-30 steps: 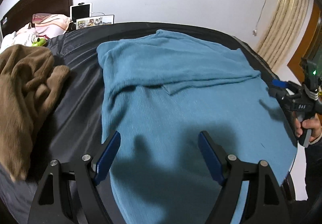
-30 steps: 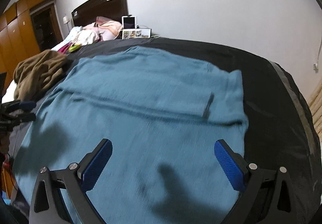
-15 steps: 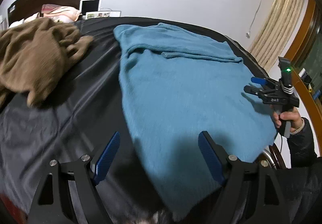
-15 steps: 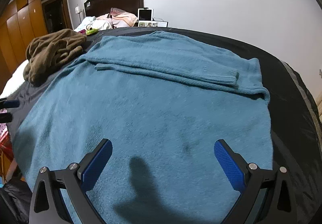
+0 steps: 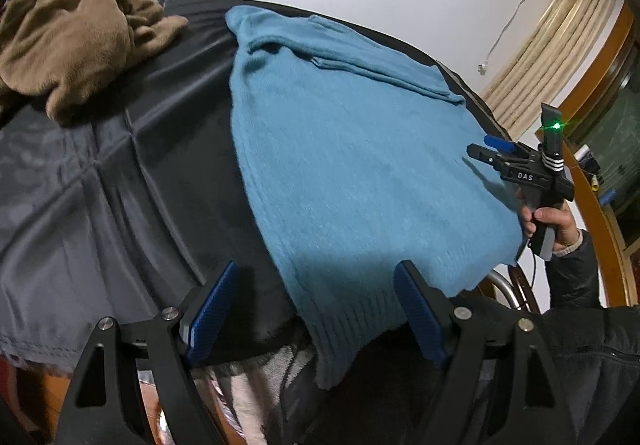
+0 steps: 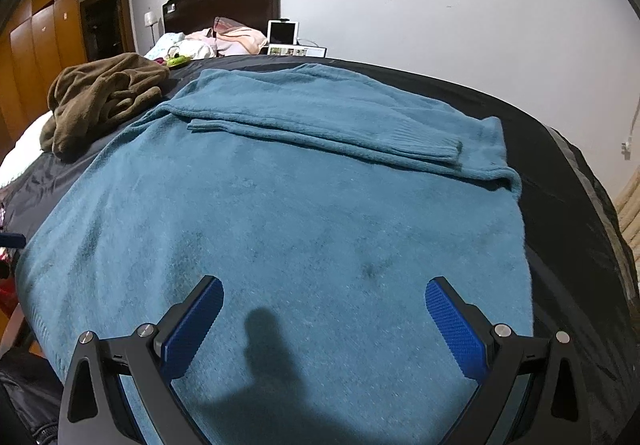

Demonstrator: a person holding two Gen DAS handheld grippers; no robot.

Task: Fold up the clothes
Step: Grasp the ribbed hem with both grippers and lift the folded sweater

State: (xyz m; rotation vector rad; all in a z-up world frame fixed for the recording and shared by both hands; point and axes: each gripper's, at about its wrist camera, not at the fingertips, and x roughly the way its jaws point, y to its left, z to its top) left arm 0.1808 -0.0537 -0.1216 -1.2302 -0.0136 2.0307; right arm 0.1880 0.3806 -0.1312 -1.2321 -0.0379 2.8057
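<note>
Teal sweater (image 6: 304,213) lies flat on the bed just ahead of my right gripper (image 6: 324,319), sleeves already folded across the far end. Left gripper (image 5: 316,309) hangs over its hem corner. Both spread, holding nothing; body folds remain, I reckon.

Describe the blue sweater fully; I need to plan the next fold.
The blue sweater is a teal, fuzzy knit lying flat on the black sheet. Both sleeves are folded across its far part, one ribbed cuff lying near its right edge. Its ribbed hem hangs over the near edge of the bed. The brown garment lies bunched beside it at its far left corner. Neither gripper grips it.
</note>
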